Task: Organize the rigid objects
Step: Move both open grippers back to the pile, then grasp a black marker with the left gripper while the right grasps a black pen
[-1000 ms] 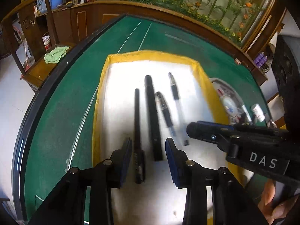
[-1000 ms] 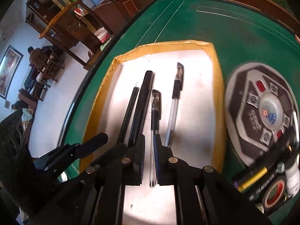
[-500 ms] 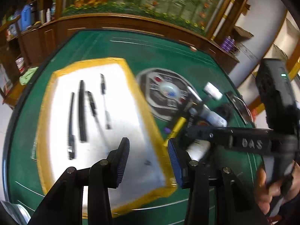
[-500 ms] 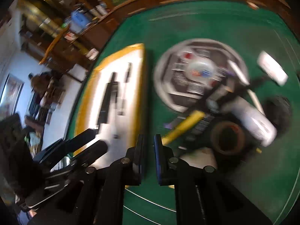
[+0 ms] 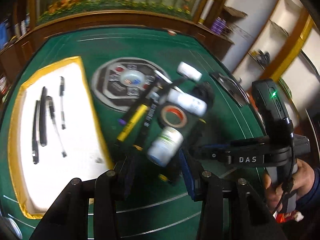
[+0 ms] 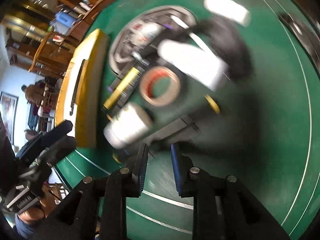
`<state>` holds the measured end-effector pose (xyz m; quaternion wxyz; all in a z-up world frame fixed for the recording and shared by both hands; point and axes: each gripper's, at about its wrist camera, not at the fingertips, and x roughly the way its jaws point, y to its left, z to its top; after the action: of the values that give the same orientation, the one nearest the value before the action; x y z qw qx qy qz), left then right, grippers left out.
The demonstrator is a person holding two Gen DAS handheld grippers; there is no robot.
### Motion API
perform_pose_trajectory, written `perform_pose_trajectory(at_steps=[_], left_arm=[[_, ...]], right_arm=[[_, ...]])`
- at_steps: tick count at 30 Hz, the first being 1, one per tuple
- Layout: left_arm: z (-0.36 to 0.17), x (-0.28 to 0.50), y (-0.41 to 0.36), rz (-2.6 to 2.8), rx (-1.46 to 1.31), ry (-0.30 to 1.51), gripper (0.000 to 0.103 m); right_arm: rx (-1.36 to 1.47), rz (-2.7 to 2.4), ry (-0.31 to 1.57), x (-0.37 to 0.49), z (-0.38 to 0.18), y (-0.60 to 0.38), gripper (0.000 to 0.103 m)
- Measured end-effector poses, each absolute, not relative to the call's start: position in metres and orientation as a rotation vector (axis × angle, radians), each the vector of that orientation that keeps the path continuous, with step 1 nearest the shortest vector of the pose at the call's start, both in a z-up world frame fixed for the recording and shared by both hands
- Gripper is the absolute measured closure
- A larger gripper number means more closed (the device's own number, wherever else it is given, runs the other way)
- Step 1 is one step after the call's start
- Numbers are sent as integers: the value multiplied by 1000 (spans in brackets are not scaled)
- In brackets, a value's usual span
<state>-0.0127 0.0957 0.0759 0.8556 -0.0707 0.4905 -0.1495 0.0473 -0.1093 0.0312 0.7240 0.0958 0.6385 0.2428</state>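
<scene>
Several black pens [image 5: 43, 118] lie in a row on a white mat with a yellow border [image 5: 80, 140]. To its right a pile lies on the green table: a white bottle [image 5: 166, 148], a tape roll [image 5: 173, 116], a yellow marker [image 5: 133, 125] and a larger white bottle [image 5: 188, 102]. My left gripper [image 5: 158, 176] is open, just short of the white bottle. My right gripper [image 6: 158, 166] is open and empty, close to the white bottle [image 6: 128, 128] and the tape roll [image 6: 160, 87]; it also shows from the side in the left wrist view [image 5: 202, 150].
A round grey disc with coloured squares [image 5: 124, 84] lies behind the pile. A white cap-like piece [image 5: 189, 72] and a black object [image 5: 204, 90] sit at the pile's far side. A wooden rail [image 5: 120, 20] borders the green table [image 5: 220, 124]. Both views are blurred.
Both grippers have swung right, from the pens on the mat to the pile. The right gripper, shut on a pen one second ago, has opened; that pen lies on the mat.
</scene>
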Motion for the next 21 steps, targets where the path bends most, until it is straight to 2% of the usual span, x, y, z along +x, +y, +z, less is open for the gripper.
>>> perform_pose_trajectory(at_steps=[3,11,13,15,21], left_arm=[[71,-16,76,-375,-98,1055,49],[44,-3,38,-423,63,1118,49],[40,4,39,-428,50,1127,51],[35,12,40,-420,60,1142,62],[23,26,27,-435,165,1155,64]], right_arm=[[259,502,1402,33,31,-143,80],[319,479,1351,21,46,-180,80],[315,490,1339,19,49,-181,80],[320,490,1332,17,53,-184,80],[336,471,1324,17,54,-196,80]])
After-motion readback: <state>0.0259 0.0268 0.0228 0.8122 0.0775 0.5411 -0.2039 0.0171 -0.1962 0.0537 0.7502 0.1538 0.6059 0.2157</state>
